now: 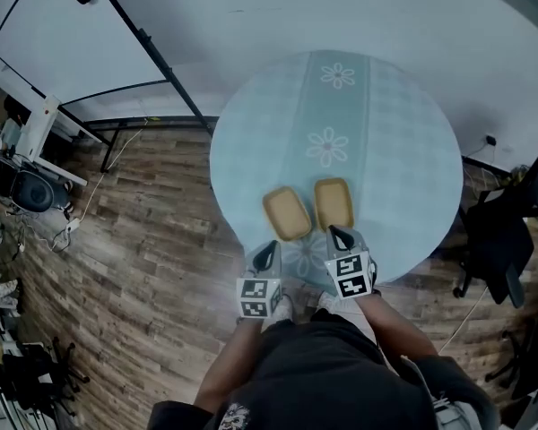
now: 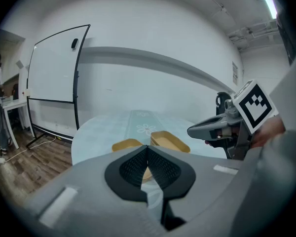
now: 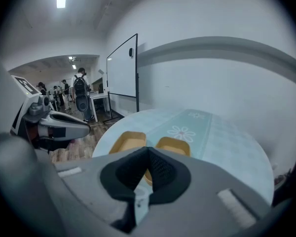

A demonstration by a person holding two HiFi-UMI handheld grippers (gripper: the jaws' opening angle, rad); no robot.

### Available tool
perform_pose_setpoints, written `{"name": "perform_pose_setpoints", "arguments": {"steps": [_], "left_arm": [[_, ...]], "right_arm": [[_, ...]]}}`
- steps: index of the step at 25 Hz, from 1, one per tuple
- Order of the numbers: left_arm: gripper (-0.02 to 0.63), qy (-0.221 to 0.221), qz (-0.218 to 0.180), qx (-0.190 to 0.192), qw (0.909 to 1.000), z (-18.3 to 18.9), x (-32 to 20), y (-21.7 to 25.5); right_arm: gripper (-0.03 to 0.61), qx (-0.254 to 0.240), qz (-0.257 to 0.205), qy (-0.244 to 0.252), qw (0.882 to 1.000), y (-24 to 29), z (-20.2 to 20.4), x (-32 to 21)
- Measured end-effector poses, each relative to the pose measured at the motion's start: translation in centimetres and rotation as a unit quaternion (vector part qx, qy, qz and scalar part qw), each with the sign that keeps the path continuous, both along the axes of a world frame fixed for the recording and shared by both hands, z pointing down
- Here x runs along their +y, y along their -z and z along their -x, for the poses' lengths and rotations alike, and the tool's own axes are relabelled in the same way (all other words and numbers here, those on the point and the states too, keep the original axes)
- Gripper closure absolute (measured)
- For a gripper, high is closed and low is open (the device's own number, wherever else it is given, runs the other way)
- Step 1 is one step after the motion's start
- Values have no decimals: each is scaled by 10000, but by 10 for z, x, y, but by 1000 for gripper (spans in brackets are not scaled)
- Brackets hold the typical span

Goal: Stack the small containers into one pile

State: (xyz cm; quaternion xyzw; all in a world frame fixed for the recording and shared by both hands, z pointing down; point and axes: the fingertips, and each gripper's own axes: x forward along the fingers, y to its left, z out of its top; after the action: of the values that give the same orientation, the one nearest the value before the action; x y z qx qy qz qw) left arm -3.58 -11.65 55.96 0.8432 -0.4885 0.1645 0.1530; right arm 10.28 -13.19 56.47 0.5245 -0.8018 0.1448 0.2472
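Two small tan rectangular containers lie side by side near the front edge of a round table [image 1: 403,133] with a pale blue flowered cloth. The left container [image 1: 287,212] sits slightly turned; the right container [image 1: 334,203] lies straight. My left gripper [image 1: 267,256] hovers just short of the left container, jaws shut and empty. My right gripper [image 1: 341,237] is at the near end of the right container, jaws shut with nothing between them. In the left gripper view both containers [image 2: 168,141] show beyond the shut jaws [image 2: 148,154]. The right gripper view shows them [image 3: 127,142] past its shut jaws [image 3: 148,157].
A whiteboard on a black stand [image 1: 117,34] is at the back left. Wooden floor [image 1: 134,240] surrounds the table. Office chairs and cables [image 1: 502,231] crowd the right side, with more equipment [image 1: 18,186] at far left. People stand in the distance [image 3: 79,90].
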Motion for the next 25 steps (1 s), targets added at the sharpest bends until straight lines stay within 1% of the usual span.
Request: {"name": "perform_pose_setpoints", "arguments": {"steps": [5,9,15,19,21,22,24,25], "left_arm": [[620,372,98,-56,9992,7,14,-10],[620,515,209,-61,9984,21,21,-15],[620,535,227,-58,9983,38,20,-27],[620,552,239,-28,9982,54,10,-33],[620,566,264,25,9980,57,7,-36],[620,570,284,44,9980,59,7,-38],[620,578,316,38,9978,63,7,-42],[620,571,324,28,9978,66,7,-45]], "right_arm": [[575,-179,5,329,9993,-9,9,2],[575,-190,-18,524,9984,-16,26,6],[575,-169,-9,491,9986,-32,45,12],[571,-169,205,427,9987,-47,61,12],[517,-213,238,469,9984,-52,70,13],[483,-227,223,486,9983,-54,73,13],[394,-286,226,517,9980,-58,80,14],[367,-322,260,536,9977,-61,83,14]]}}
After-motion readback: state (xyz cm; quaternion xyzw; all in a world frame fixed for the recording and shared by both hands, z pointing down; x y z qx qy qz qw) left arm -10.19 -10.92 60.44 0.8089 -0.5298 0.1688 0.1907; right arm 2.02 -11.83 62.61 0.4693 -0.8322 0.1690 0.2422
